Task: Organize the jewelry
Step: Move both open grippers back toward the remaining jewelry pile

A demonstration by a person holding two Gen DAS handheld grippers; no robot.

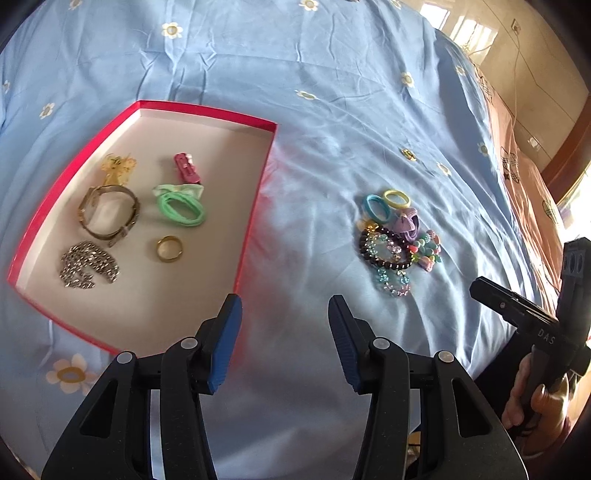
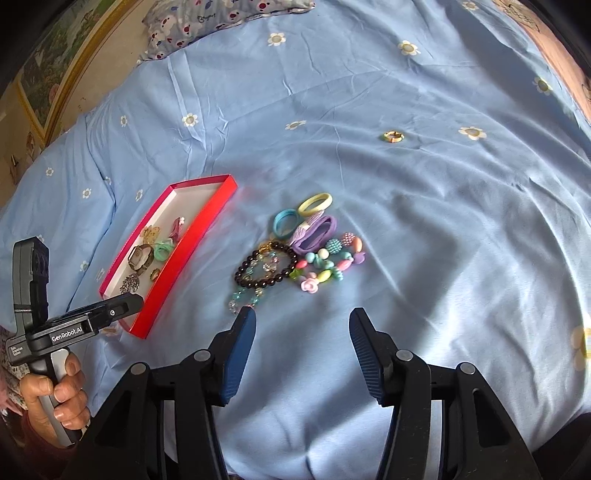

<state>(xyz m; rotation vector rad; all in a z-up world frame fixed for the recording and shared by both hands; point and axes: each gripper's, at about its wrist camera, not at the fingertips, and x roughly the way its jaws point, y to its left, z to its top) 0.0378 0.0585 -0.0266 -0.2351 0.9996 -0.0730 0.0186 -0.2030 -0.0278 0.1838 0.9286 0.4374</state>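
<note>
A red box point(image 1: 207, 110) with a white inside lies on the blue sheet and holds a watch point(image 1: 109, 214), a silver chain point(image 1: 88, 264), a gold ring point(image 1: 170, 248), a green hair tie point(image 1: 181, 208) and two clips. My left gripper point(image 1: 284, 301) hangs open and empty just right of the box's near corner. To its right lies a pile of jewelry point(image 1: 399, 240). In the right wrist view my right gripper point(image 2: 303, 314) is open and empty just in front of that pile: a dark bead bracelet point(image 2: 258, 280), coloured beads point(image 2: 332, 258) and hair ties point(image 2: 315, 204).
A small gold ring point(image 2: 392, 136) lies alone on the sheet beyond the pile. A patterned pillow point(image 2: 221, 14) sits at the far edge of the bed. A pink cloth point(image 1: 524, 177) lies along the bed's right side. A hand point(image 2: 62, 391) grips the left tool's handle.
</note>
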